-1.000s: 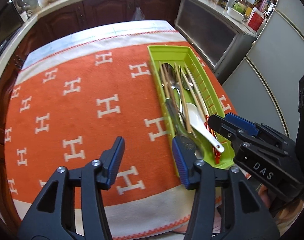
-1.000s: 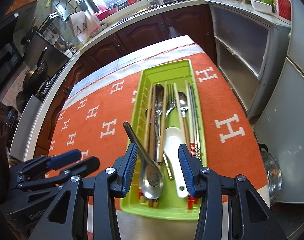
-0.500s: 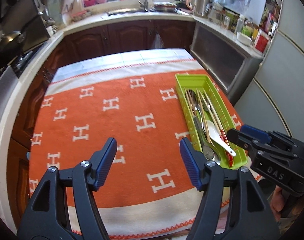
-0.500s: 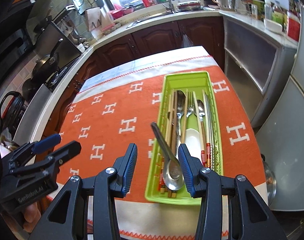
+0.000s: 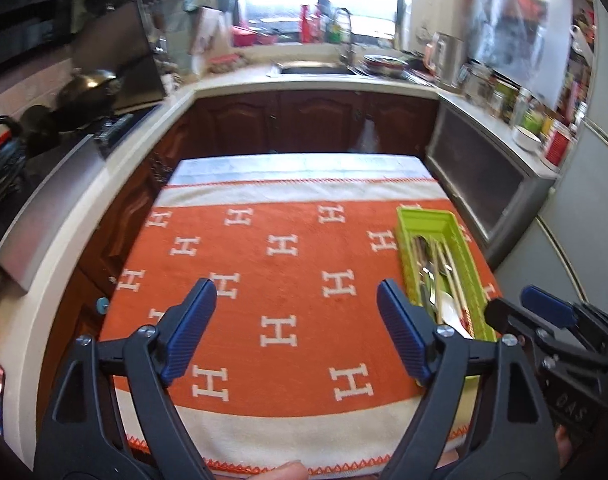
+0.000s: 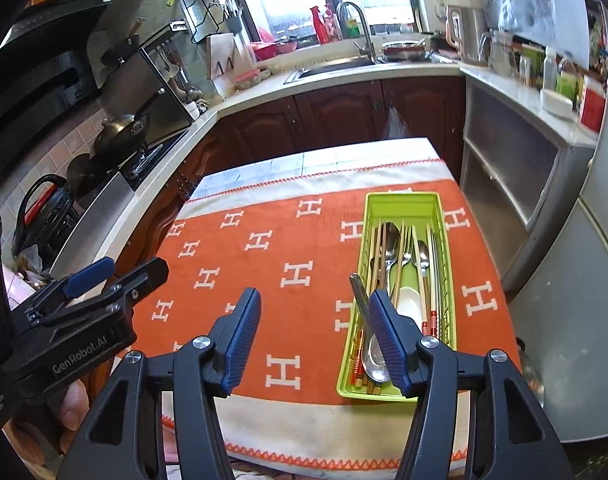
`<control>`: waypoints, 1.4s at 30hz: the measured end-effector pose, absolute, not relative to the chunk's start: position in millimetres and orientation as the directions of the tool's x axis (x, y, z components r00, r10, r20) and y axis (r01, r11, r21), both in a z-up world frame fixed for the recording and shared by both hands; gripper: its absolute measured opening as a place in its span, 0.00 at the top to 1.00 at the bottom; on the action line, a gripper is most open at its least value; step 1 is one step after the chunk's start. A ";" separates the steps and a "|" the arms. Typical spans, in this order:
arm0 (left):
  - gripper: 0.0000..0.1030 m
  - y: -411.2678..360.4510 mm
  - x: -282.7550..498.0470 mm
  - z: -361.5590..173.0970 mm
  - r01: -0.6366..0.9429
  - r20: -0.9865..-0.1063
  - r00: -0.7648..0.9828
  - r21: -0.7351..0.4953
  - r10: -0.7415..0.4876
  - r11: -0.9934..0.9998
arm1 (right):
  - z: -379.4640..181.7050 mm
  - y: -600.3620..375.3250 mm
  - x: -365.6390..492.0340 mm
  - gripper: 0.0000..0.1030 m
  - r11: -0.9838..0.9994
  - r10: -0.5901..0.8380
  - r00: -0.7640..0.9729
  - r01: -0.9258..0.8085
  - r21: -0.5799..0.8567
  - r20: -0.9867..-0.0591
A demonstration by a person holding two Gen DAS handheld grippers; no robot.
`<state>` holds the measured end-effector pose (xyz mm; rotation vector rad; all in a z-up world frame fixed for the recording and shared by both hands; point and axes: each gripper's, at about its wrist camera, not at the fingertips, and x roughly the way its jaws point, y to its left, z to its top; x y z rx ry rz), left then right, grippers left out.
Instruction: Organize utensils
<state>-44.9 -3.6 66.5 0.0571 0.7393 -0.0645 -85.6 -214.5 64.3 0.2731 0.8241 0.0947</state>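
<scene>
Left wrist view: your left hand-held gripper (image 5: pixel 295 330) is spread wide, nothing between the pads, only cloth behind the gap. Its jaws have just been opening.
Right wrist view: your right hand-held gripper (image 6: pixel 314 338) is also spread, empty, jaws just been opening too.
Cross-view: your right hand-held gripper shows at the right edge of the left wrist view; your left one shows at the left edge of the right wrist view, with your fingers (image 6: pixel 73 408) under its body.
Tray: green tray (image 6: pixel 402 200) lies lengthwise on the right side of the orange cloth (image 6: pixel 263 280), lower right of centre in the right wrist view.
Contents: metal spoons (image 6: pixel 390 242), a fork (image 6: pixel 406 240), chopsticks (image 6: pixel 376 248) and a white ceramic spoon (image 6: pixel 408 300), all lying along the tray.
Odd one: large metal spoon (image 6: pixel 374 356) has its bowl at the tray's near end, handle slanting up over the left rim. Your right gripper's right pad overlaps it in frame; contact can't be judged.
Bench: cloth covers most of the bench (image 5: pixel 299 164), bare pale strip at the far end.
Background: sink (image 6: pixel 332 66) and tap under the window, top centre.
</scene>
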 end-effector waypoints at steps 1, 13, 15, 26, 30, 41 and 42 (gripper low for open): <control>0.21 -2.7 -46.6 67.0 0.067 -0.671 0.741 0.032 -0.028 0.997 | 66.5 -212.5 -87.3 0.42 0.963 0.185 0.680 0.021 0.270 -0.709; 0.21 -10.2 -59.7 53.2 0.053 -0.668 0.744 0.073 0.010 0.996 | 71.3 -205.5 -94.9 0.39 0.967 0.172 0.692 0.018 0.254 -0.702; 0.21 -10.5 -59.5 53.3 0.052 -0.666 0.746 0.068 0.006 0.996 | 69.6 -204.6 -94.3 0.39 0.967 0.176 0.687 0.014 0.256 -0.705; 0.21 -9.8 -54.2 51.3 0.051 -0.678 0.735 0.053 -0.002 0.997 | 62.7 -205.2 -86.7 0.39 0.965 0.179 0.676 0.022 0.262 -0.715; 0.21 -10.0 -54.2 51.3 0.051 -0.678 0.735 0.055 0.000 0.997 | 61.0 -206.0 -84.2 0.39 0.964 0.182 0.671 0.024 0.266 -0.719; 0.21 -12.3 -51.0 43.8 0.046 -0.693 0.721 0.043 -0.003 0.998 | 57.6 -204.4 -82.5 0.39 0.964 0.183 0.668 0.022 0.264 -0.721; 0.21 -12.6 -50.7 42.6 0.046 -0.694 0.720 0.042 -0.004 0.998 | 57.1 -204.6 -82.4 0.39 0.964 0.182 0.668 0.022 0.264 -0.722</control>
